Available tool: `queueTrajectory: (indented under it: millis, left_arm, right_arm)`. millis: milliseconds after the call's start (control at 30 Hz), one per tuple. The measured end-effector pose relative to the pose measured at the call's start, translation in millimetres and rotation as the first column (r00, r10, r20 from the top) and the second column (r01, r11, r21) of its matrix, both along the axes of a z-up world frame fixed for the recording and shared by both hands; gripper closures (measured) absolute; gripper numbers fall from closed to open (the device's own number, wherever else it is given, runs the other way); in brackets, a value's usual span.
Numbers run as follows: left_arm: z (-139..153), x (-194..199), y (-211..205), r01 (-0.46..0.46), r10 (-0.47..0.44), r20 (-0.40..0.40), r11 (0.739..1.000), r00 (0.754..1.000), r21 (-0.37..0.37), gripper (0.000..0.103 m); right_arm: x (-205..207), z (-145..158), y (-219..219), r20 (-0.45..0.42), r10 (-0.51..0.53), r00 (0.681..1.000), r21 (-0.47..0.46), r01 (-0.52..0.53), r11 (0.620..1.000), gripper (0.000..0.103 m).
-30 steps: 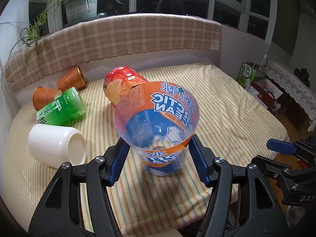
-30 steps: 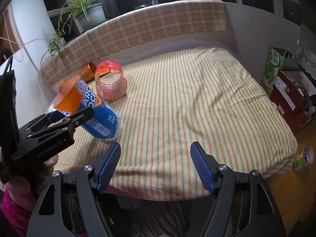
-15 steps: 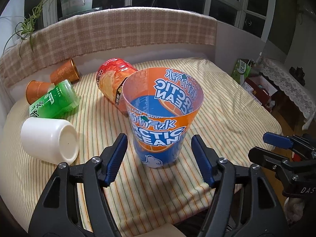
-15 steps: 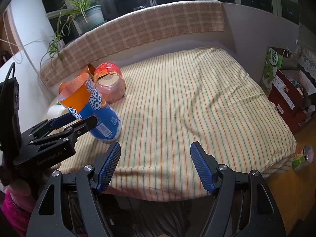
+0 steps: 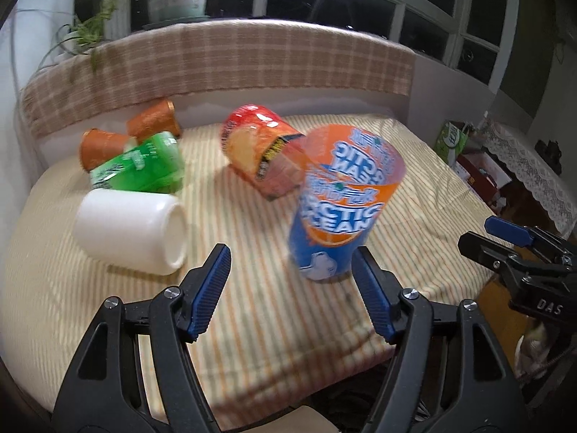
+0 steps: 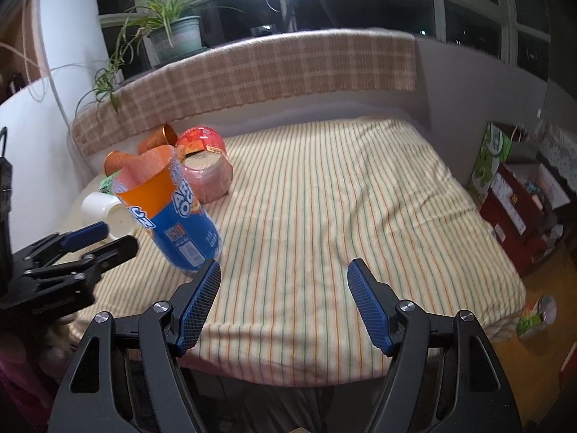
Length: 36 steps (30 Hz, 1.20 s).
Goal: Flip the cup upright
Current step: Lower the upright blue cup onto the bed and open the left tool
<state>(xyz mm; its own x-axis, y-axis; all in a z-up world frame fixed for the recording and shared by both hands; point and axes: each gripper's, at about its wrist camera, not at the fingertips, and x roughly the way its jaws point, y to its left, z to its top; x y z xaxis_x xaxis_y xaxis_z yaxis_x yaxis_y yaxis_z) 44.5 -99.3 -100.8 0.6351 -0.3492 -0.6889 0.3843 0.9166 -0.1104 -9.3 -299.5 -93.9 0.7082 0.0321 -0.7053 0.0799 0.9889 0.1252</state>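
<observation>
An orange and blue "Arctic Ocean" cup [image 5: 342,205] stands mouth up on the striped cloth, leaning a little; it also shows in the right wrist view [image 6: 173,213]. My left gripper [image 5: 292,288] is open and empty, just in front of and left of the cup, its right finger near the cup's base. My right gripper [image 6: 281,299] is open and empty over the cloth's front edge, right of the cup. A white cup [image 5: 133,231], a green cup [image 5: 144,169], a red cup [image 5: 259,155] and two brown cups [image 5: 104,144] lie on their sides.
The striped cloth [image 6: 342,198] covers a raised surface with a plaid-covered ledge [image 6: 252,75] behind it. A potted plant [image 6: 173,32] stands on the sill. Boxes [image 6: 519,198] sit on the floor at the right, and a small cup [image 6: 537,315] lies below the cloth's edge.
My left gripper has let go of the Arctic Ocean cup and swung left, away from it. The cup stands on the cloth. The right gripper has barely moved.
</observation>
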Motion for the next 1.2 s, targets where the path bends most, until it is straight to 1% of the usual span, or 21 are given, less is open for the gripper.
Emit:
queueTrajectory:
  millis: [133, 233, 267, 333, 400, 467, 533, 567, 667, 700, 733, 800, 900, 1000, 1200]
  left_arm:
    - [13, -9, 21, -0.048, 0.048, 0.04, 0.999, 0.998, -0.015, 0.031]
    - [22, -15, 35, -0.086, 0.088, 0.08, 0.996, 0.993, -0.026, 0.025]
    - [25, -18, 39, -0.096, 0.098, 0.093, 0.995, 0.991, -0.027, 0.025]
    - [34, -23, 48, -0.122, 0.125, 0.134, 0.992, 0.983, -0.027, 0.024]
    - [41, -30, 55, -0.148, 0.15, 0.176, 0.989, 0.973, -0.024, 0.021]
    - [48, -36, 63, -0.176, 0.179, 0.214, 0.984, 0.96, -0.032, 0.018]
    - [53, -42, 68, -0.196, 0.199, 0.243, 0.98, 0.95, -0.037, 0.016]
    - [54, -43, 71, -0.203, 0.206, 0.256, 0.978, 0.945, -0.04, 0.012]
    - [61, -54, 77, -0.241, 0.241, 0.315, 0.97, 0.918, -0.041, 0.006]
    - [64, -59, 79, -0.26, 0.257, 0.344, 0.965, 0.903, -0.038, 0.004]
    - [65, -61, 80, -0.273, 0.267, 0.362, 0.961, 0.893, -0.035, 0.0]
    - [68, -67, 82, -0.291, 0.28, 0.393, 0.956, 0.876, -0.032, 0.0]
    - [71, -71, 86, -0.306, 0.292, 0.409, 0.951, 0.864, -0.031, 0.0]
    - [71, -73, 90, -0.32, 0.307, 0.41, 0.947, 0.859, -0.038, 0.0]
    - [72, -74, 95, -0.344, 0.333, 0.407, 0.938, 0.85, -0.05, 0.0]
  right_arm:
    - [1, 6, 11, 0.034, 0.018, 0.999, -0.057, -0.016, 0.998, 0.03]
    - [2, 12, 19, 0.061, 0.029, 0.998, -0.097, -0.023, 0.995, 0.03]
    - [2, 14, 22, 0.068, 0.034, 0.997, -0.105, -0.027, 0.994, 0.03]
    - [3, 17, 26, 0.083, 0.041, 0.996, -0.116, -0.031, 0.993, 0.03]
    - [3, 22, 31, 0.104, 0.048, 0.993, -0.129, -0.035, 0.991, 0.03]
    - [2, 26, 35, 0.125, 0.054, 0.991, -0.141, -0.036, 0.989, 0.03]
    - [1, 30, 40, 0.15, 0.058, 0.987, -0.161, -0.034, 0.986, 0.027]
    - [0, 32, 42, 0.164, 0.06, 0.985, -0.17, -0.032, 0.985, 0.027]
    - [-3, 38, 47, 0.197, 0.06, 0.979, -0.192, -0.022, 0.981, 0.027]
    - [-3, 40, 48, 0.209, 0.057, 0.976, -0.192, -0.017, 0.981, 0.026]
    - [-4, 41, 48, 0.22, 0.053, 0.974, -0.189, -0.01, 0.982, 0.022]
    - [-6, 45, 48, 0.248, 0.036, 0.968, -0.179, 0.009, 0.984, 0.02]
    - [-9, 50, 46, 0.294, 0.001, 0.956, -0.171, 0.052, 0.984, 0.02]
    - [-11, 57, 44, 0.338, -0.031, 0.941, -0.162, 0.091, 0.983, 0.016]
    - [-15, 65, 47, 0.392, -0.048, 0.919, -0.185, 0.13, 0.974, 0.015]
